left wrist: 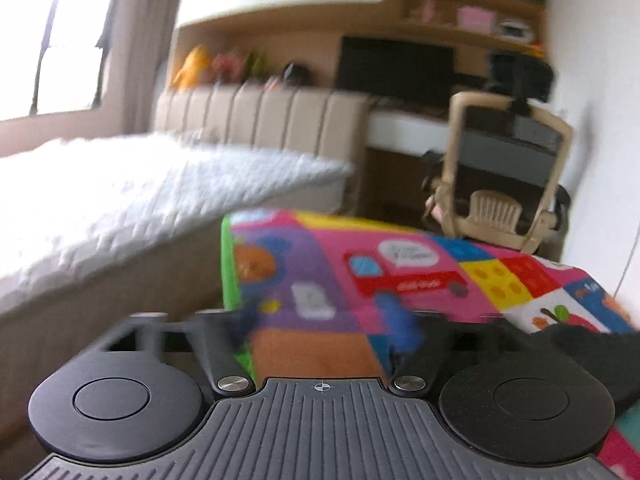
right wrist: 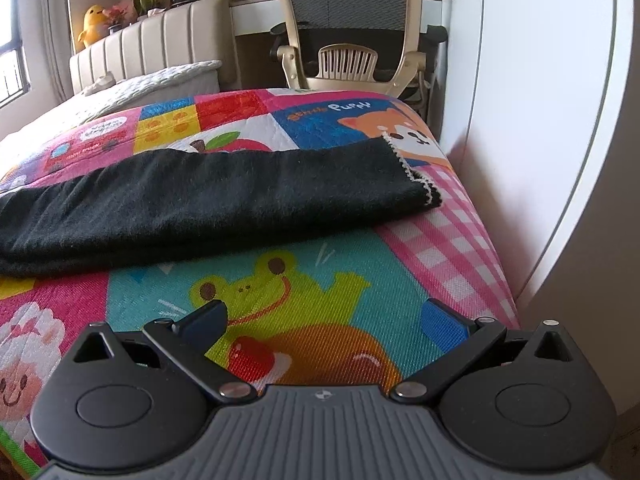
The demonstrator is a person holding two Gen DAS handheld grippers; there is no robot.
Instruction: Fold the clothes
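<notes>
Bedroom, colourful play mat (right wrist: 280,312) as work surface. Right gripper (right wrist: 336,320) at frame bottom, jaws spread wide, empty, above the frog print. Black garment (right wrist: 208,200) lies folded mid-frame beyond it. Left gripper (left wrist: 320,328) blurred; jaws apart, nothing between. Chair (right wrist: 348,40) top centre, bed (left wrist: 120,200) left.

"Puppy" on the play mat (right wrist: 256,272), beside the fox
</notes>
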